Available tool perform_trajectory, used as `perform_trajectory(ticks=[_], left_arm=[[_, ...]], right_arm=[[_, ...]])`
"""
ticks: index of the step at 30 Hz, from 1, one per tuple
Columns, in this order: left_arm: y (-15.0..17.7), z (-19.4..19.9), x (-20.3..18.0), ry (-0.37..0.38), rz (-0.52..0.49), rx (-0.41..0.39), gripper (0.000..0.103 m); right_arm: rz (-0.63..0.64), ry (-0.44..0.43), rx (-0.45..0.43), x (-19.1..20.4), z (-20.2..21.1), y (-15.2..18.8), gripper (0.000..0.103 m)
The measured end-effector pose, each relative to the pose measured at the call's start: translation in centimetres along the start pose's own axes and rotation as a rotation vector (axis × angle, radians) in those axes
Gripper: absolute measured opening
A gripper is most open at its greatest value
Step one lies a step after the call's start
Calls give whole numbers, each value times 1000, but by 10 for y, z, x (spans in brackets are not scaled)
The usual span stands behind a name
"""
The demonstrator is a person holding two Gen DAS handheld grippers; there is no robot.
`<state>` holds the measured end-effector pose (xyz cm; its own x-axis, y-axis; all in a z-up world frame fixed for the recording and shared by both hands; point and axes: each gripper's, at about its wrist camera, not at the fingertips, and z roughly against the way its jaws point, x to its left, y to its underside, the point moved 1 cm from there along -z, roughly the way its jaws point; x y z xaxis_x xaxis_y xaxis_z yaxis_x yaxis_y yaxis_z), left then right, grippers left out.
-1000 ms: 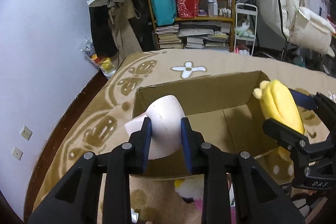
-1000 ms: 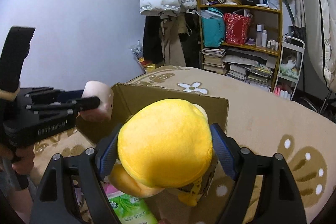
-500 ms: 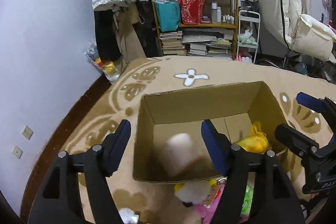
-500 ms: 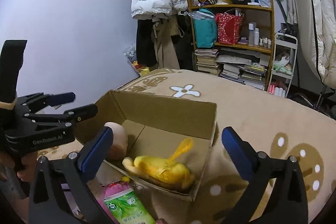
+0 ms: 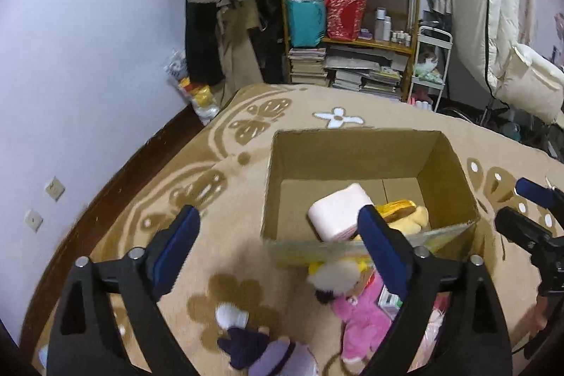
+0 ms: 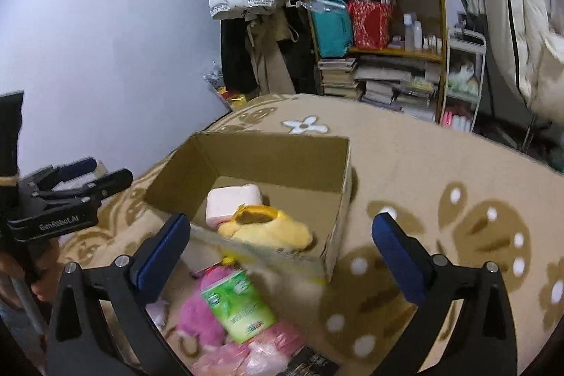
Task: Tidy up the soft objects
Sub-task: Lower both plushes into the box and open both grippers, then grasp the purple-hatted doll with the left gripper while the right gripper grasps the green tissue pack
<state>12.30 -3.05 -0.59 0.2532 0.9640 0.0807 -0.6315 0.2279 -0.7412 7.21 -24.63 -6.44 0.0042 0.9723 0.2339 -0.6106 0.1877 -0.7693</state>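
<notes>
Lying beyond claw (image 5: 278,235): pink cushion (image 5: 340,212)

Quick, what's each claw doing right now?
Left gripper: open, holding nothing, jaws just opened.
Right gripper: open, holding nothing.

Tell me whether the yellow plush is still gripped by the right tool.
No. The yellow plush lies in the box beside the pink roll, and the right tool is open with nothing between its fingers.
</notes>
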Motion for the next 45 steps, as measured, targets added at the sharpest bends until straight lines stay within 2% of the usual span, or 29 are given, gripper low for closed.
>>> perform_trajectory(ticks=[5, 12, 15, 22, 31, 35, 38, 45], left_arm=[[17, 12, 8, -31, -2, 44, 92], [43, 23, 26, -38, 91, 124, 92], [50, 23, 30, -49, 99, 170, 92], [61, 21, 33, -50, 84, 206, 92], [78, -5, 32, -74, 90, 303, 92], [87, -19, 28, -84, 60, 342, 92], [93, -30, 25, -95, 51, 381, 92], [101, -52, 24, -92, 62, 442, 92]], right_arm=[[2, 7, -3, 5, 15, 14, 103], [7, 9, -21, 18, 35, 33, 103], [18, 3, -24, 25, 39, 39, 103], [47, -1, -9, 42, 38, 48, 103], [68, 3, 35, 50, 16, 61, 103], [63, -10, 63, 49, -1, 66, 103], [77, 16, 103, 51, -15, 72, 103], [78, -11, 156, 53, -34, 81, 103]])
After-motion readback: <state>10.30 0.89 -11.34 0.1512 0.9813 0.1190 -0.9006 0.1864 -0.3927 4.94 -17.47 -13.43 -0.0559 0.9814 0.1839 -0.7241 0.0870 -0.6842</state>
